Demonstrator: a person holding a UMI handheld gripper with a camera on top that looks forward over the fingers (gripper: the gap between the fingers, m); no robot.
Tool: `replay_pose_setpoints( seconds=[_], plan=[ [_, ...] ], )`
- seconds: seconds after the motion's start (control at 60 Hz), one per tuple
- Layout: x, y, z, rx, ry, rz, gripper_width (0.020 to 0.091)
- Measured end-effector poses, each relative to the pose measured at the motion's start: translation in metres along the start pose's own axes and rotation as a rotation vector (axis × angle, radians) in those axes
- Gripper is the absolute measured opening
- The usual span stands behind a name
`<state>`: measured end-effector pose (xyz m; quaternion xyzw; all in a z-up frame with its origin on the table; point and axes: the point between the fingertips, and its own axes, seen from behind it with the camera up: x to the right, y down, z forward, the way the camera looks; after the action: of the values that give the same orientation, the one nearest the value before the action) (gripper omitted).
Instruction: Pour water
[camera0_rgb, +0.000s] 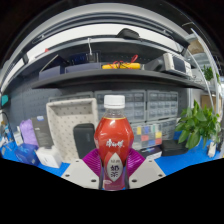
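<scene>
A plastic bottle (113, 140) with a white cap and a red label, holding reddish liquid, stands upright between my fingers. Both magenta pads (93, 160) press against its lower body from either side, so my gripper (112, 166) is shut on the bottle. The bottle appears lifted above the blue table (185, 160), its base hidden between the fingers. No cup or other vessel shows in this view.
Behind the bottle stands a shelf unit (110, 75) with boxes and small drawers. A green plant (198, 125) sits beyond the fingers at the right. Small items lie on the blue table at the left (25, 150).
</scene>
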<state>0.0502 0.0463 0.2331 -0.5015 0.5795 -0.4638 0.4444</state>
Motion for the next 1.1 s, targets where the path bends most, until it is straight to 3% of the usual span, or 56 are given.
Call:
replay_pose_setpoints(
  seconds=[0.417, 0.45, 0.633, 0.867, 0.9, 0.917, 0.95, 1.0, 1.05, 1.1],
  plan=[
    [0.077, 0.14, 0.024, -0.154, 0.03, -0.104, 0.03],
    [0.077, 0.132, 0.023, -0.107, 0.026, -0.091, 0.0301],
    [0.08, 0.135, 0.017, -0.073, 0.028, -0.059, 0.031],
    [0.083, 0.137, 0.015, -0.103, 0.048, -0.045, 0.0454],
    [0.085, 0.137, 0.011, -0.121, 0.06, -0.045, 0.0544],
    [0.086, 0.138, 0.01, -0.128, 0.067, -0.048, 0.054],
    [0.088, 0.141, 0.007, -0.147, 0.08, -0.05, 0.0645],
    [0.086, 0.146, 0.0, -0.18, 0.088, -0.041, 0.0728],
    [0.082, 0.148, -0.008, -0.185, 0.082, -0.037, 0.0773],
    [0.079, 0.148, -0.019, -0.187, 0.086, -0.044, 0.0772]
  ],
)
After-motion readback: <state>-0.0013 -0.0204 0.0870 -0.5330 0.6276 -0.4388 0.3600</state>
